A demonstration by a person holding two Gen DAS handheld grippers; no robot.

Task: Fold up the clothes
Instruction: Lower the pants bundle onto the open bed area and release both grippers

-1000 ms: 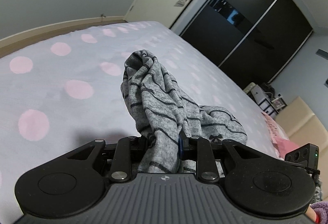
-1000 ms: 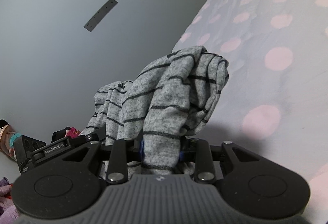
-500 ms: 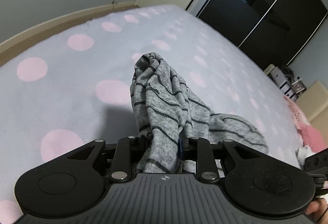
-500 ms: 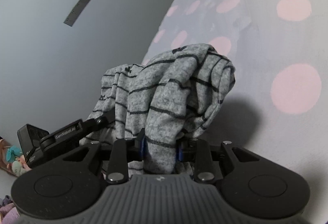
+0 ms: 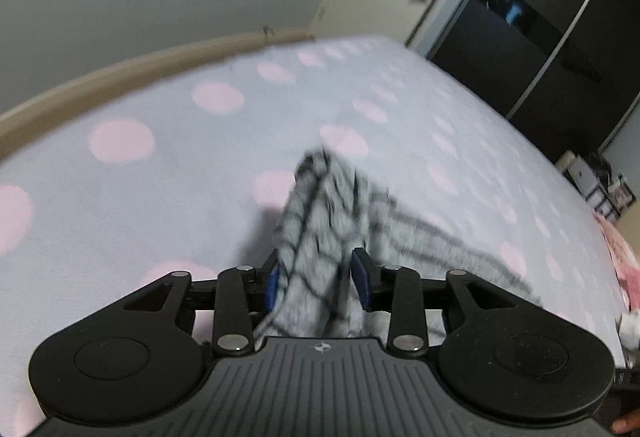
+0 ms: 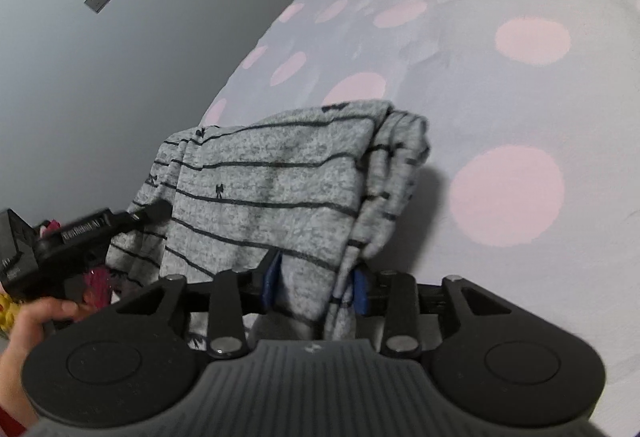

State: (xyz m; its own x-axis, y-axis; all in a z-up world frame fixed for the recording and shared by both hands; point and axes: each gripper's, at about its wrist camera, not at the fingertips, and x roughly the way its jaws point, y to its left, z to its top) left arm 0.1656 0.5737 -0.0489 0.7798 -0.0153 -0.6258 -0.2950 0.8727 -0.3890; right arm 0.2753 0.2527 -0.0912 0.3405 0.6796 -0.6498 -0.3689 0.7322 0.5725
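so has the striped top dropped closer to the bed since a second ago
Yes. In the right wrist view the striped top has sunk and spread flatter over the polka-dot bedcover, and both grippers' jaws are opening around it.

White lettering stands on the side of the left gripper (image 6: 80, 233) as seen from the right wrist; it is blurred and seems to read "GenRobot.AI", though the letters cannot be made out with certainty. A small compass-like mark sits on the ribbed body of the gripper in each wrist view, without letters. Nothing else carries readable writing
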